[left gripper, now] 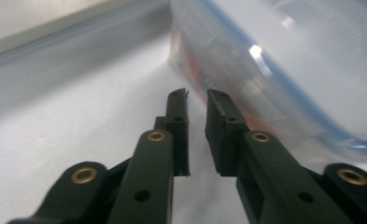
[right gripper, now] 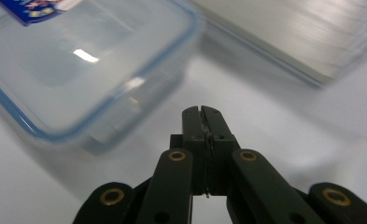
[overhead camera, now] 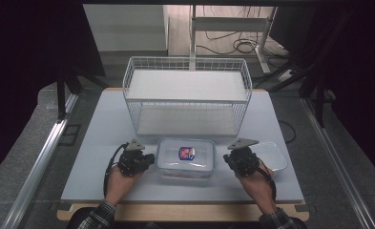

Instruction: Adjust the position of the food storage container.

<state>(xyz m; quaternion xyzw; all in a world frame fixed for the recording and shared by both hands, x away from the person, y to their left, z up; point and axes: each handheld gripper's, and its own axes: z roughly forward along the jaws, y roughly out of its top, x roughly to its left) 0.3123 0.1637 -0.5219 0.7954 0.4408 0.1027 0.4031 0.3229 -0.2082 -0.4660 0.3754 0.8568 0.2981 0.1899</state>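
The lidded clear container (overhead camera: 185,158) lies lengthwise along the desk's near edge, between the left hand-held gripper (overhead camera: 147,158) and right hand-held gripper (overhead camera: 228,160), both nearly pressed together, empty, equally near.

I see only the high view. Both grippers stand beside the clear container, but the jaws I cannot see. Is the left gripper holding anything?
Observer: No. In the left gripper view, the left gripper has its jaws nearly closed, with a thin gap and nothing between them.
Operator: Does it touch the container?
Observer: The wall of the container is close beside the tips. I cannot tell whether they touch.
Operator: And the right one?
Observer: The right gripper has its jaws shut together and empty, with bare table between them and the container's corner.
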